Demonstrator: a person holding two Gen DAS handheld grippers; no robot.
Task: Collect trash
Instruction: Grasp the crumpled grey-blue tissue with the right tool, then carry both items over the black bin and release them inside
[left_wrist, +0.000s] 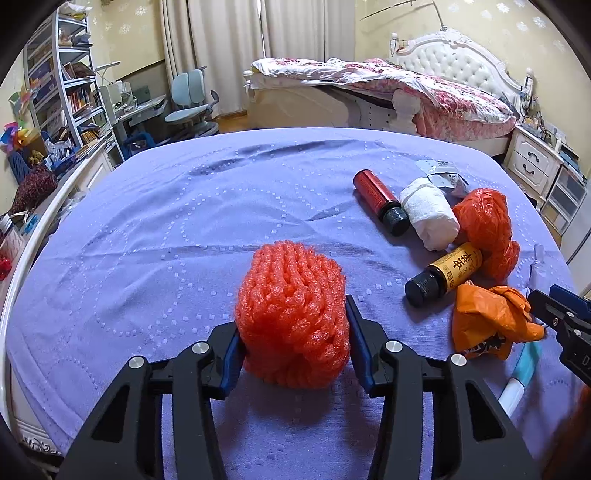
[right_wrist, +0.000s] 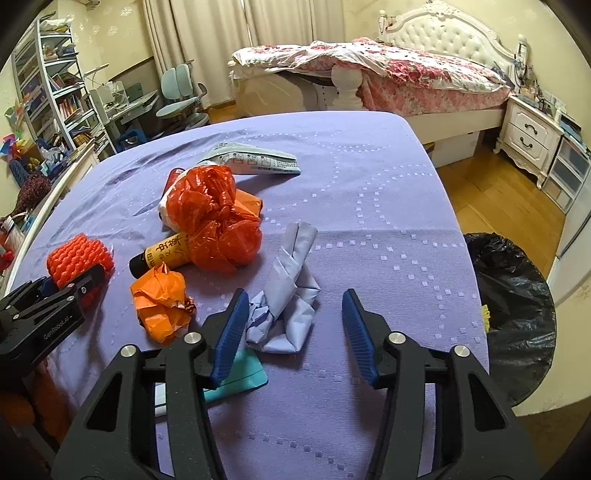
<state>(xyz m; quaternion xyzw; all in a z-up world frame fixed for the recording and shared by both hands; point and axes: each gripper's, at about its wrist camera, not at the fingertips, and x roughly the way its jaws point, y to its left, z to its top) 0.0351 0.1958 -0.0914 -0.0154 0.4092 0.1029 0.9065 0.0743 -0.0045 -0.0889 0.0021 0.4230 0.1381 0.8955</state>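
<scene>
left wrist: left tongs (left_wrist: 293, 343) grip the foam net (left_wrist: 291, 314).

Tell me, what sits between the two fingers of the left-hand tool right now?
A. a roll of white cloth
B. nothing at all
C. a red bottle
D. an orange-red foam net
D: in the left wrist view the left gripper has its blue pads pressed against both sides of the orange-red foam net on the purple sheet.
</scene>
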